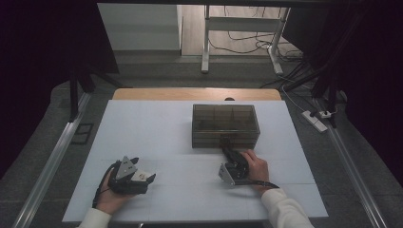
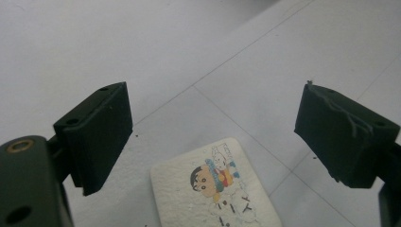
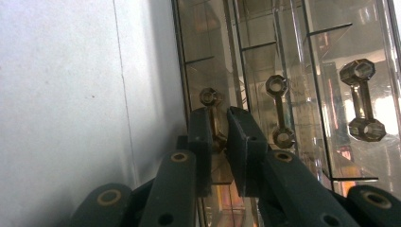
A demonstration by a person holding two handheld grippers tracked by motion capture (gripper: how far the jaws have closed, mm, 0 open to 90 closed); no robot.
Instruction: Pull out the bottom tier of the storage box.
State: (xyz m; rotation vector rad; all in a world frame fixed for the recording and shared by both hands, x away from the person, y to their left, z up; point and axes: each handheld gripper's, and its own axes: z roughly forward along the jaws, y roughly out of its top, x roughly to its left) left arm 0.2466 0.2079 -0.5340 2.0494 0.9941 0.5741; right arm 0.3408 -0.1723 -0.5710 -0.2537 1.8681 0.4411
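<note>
The right tool [image 3: 218, 142] was clenched on the lowest drawer handle [image 3: 211, 106] of the clear drawer box [image 1: 225, 124] directly ahead of it on the desk [image 1: 157, 128], handle axis parallel to the jaws, while the left tool [image 2: 213, 127] stood released over a sticker card [image 2: 215, 191].

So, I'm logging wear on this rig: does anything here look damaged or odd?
Yes: the left gripper has a frayed pad, with loose threads at its top edge. The drawer box sits square, and the right gripper is clamped on its bottom handle.
</note>
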